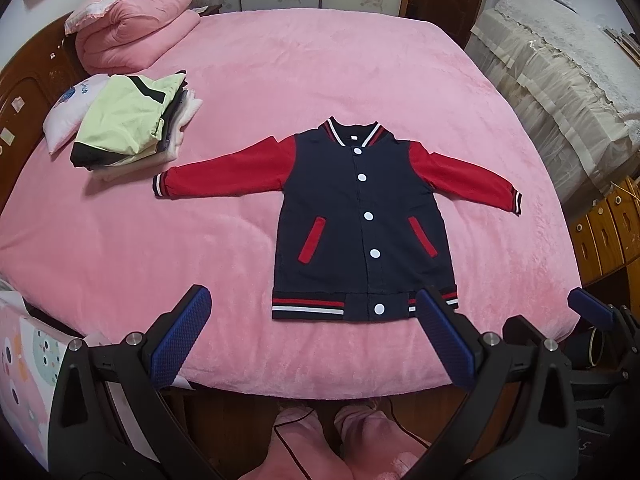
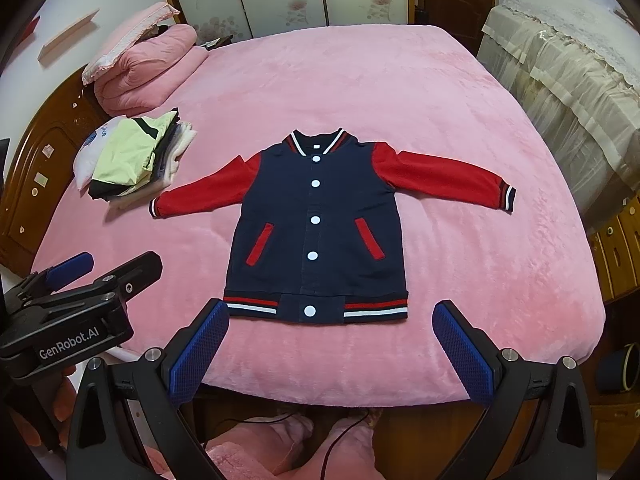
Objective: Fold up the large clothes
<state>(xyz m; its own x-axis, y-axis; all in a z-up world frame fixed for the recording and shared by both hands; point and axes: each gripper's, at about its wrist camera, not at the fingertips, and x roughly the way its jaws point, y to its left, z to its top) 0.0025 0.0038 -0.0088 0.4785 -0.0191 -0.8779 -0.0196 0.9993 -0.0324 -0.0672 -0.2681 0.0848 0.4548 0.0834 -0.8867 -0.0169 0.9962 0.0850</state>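
A navy varsity jacket (image 1: 332, 216) (image 2: 288, 200) with red sleeves and white snaps lies flat and face up on the pink bed cover (image 1: 280, 80) (image 2: 360, 92), sleeves spread out, striped hem toward me. My left gripper (image 1: 313, 294) hangs open over the bed's near edge, just short of the hem, its right finger overlapping the hem's right corner in view. My right gripper (image 2: 330, 307) is open too, its blue pads (image 2: 200, 344) flanking the hem from above. Each gripper shows at the other view's edge, the left (image 2: 120, 258) and the right (image 1: 552, 312). Neither holds anything.
A stack of folded clothes (image 1: 128, 120) (image 2: 128, 156) sits beyond the jacket's left cuff, with a small pillow (image 1: 64, 116) and folded pink quilt (image 1: 132, 28) behind. A wooden headboard (image 1: 24, 92) bounds the left, cloth-covered furniture (image 1: 560, 80) the right. Pink slippers (image 1: 360, 440) stand below the bed edge.
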